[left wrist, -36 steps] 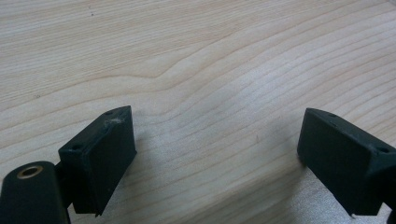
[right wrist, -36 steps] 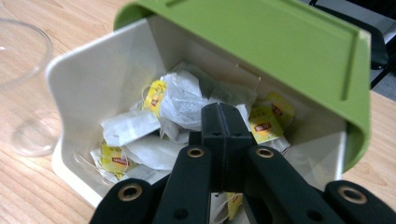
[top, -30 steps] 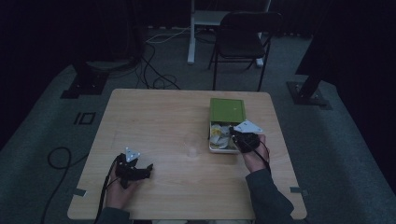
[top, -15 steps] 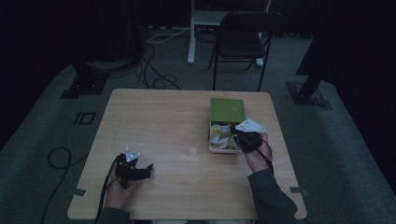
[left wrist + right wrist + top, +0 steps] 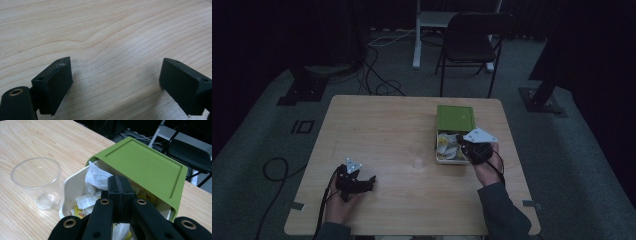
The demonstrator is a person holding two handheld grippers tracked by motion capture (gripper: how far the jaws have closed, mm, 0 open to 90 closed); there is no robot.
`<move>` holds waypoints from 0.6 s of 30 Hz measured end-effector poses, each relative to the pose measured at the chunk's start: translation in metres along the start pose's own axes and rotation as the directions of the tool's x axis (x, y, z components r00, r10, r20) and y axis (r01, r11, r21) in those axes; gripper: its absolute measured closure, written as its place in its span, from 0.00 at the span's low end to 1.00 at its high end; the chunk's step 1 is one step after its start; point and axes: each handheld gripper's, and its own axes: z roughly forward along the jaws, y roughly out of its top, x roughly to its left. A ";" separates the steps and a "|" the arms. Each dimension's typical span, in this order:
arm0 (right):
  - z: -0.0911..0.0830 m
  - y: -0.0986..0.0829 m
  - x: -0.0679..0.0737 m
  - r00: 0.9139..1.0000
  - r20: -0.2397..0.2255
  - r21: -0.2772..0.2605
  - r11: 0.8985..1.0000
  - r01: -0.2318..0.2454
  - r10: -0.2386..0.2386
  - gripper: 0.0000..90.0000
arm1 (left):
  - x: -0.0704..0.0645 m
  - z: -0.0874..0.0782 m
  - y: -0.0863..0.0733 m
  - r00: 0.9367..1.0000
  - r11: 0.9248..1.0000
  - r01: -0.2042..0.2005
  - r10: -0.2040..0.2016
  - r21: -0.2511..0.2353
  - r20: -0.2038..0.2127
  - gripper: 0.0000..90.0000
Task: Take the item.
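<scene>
Here the right tongs [image 5: 120, 192] sit pressed together over the white box [image 5: 71, 187] of tea packets [image 5: 86, 201] at the counter's [image 5: 377, 125] right side; whether a packet is pinched between them I cannot tell. Lift straight up, clear of the green lid [image 5: 145, 161] propped just beyond. The clear cup [image 5: 37, 182] stands just left of the box. The left tongs [image 5: 115, 85] rest apart, near left, holding nothing.

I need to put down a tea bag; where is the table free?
Free: the far-left table and the strip between the left gripper and clear cup. Crowded: the right, where cup, white box, green lid and right gripper cluster.
</scene>
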 end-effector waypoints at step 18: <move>-0.012 0.006 0.014 0.999 -0.039 -0.033 0.999 0.029 -0.031 1.00 | 0.000 0.000 0.000 1.000 1.000 0.001 -0.001 -0.001 0.000 0.14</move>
